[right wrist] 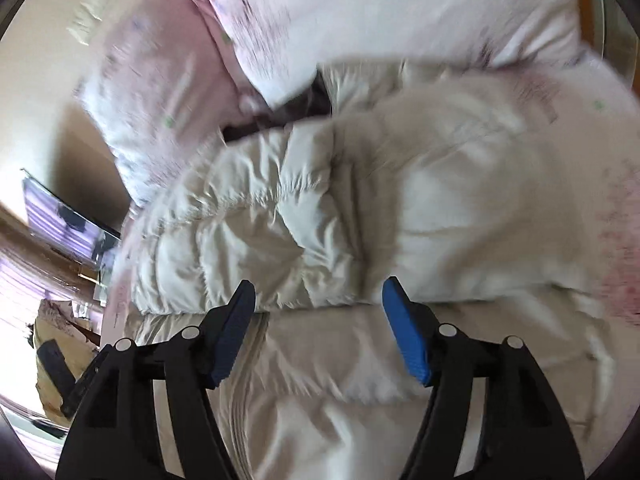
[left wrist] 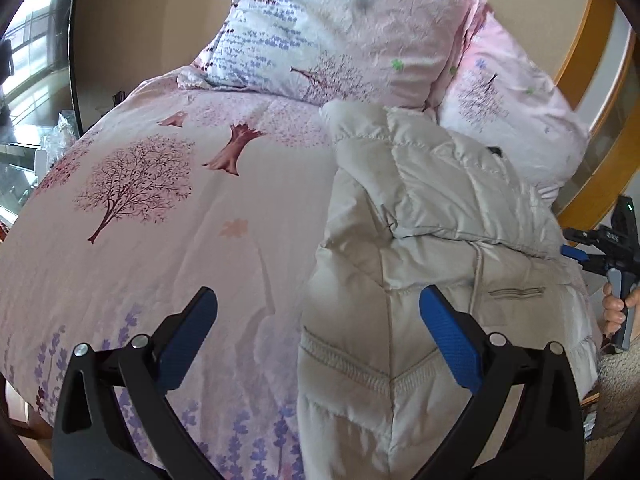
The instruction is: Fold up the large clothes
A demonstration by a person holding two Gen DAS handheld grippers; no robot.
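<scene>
Puffy cream jacket [left wrist: 432,216] lies on the pink quilt [left wrist: 160,216], bunched toward the right side of the bed, its top end close under the two pillows [left wrist: 340,28]. It looks partly folded: one quilted panel is doubled over the body, a sleeve or hood end humps up near the pillows, and a zip pocket faces up on the lower part. My left gripper [left wrist: 318,332] hangs above the jacket's near left edge, jaws wide, nothing between them; the right pad is over the cloth, the left over bare quilt. My right gripper [right wrist: 318,330] is likewise spread, nothing clamped, hovering over the folded-over panel's hem; the right wrist view is smeared, so fine detail there is unreliable. From the left wrist view I see my right hand [left wrist: 616,312] on that tool's handle at the far right edge of the jacket. My reading: I am between grips, choosing the next fold. To do it well I should take matching points on one edge, each jaw biting through the whole padded thickness and not only the slippery shell, else the fill slides out. Lift both sides level, carry the edge over in one sweep, lay it square with the fold already there. Padding traps air, so I'd press it flat after release. Keep clear of the pillows and the dark lining or strap [right wrist: 280,120] showing by them.
</scene>
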